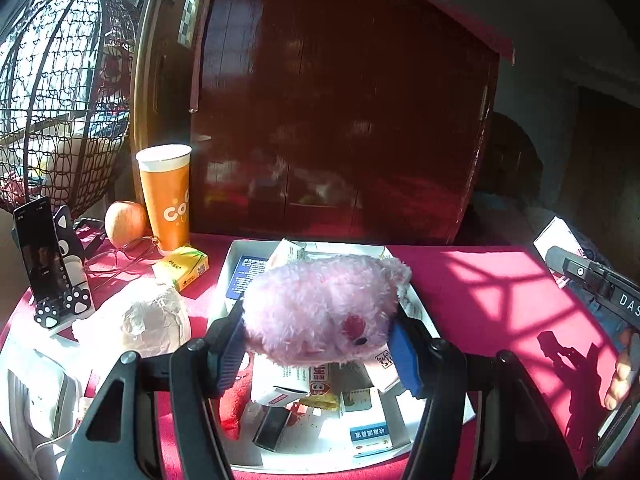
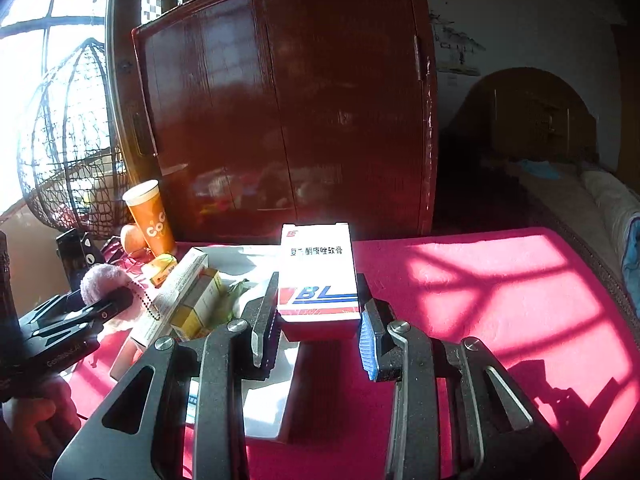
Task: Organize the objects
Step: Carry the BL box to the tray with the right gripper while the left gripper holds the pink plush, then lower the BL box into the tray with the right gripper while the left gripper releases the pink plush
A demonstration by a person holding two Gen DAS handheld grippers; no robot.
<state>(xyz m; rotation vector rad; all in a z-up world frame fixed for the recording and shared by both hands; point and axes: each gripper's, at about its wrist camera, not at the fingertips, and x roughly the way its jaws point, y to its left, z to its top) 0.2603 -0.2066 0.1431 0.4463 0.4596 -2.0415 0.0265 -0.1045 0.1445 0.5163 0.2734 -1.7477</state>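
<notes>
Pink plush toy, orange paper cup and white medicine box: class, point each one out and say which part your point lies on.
pink plush toy [image 1: 320, 304], left wrist view, middle of its fuzzy body
orange paper cup [image 1: 166, 196], left wrist view, printed side wall
white medicine box [image 2: 318, 276], right wrist view, printed front face

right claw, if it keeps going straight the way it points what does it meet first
The right claw, shut on the white medicine box, would probably meet the red tablecloth first, then the dark wooden cabinet; depth is unclear.
</notes>
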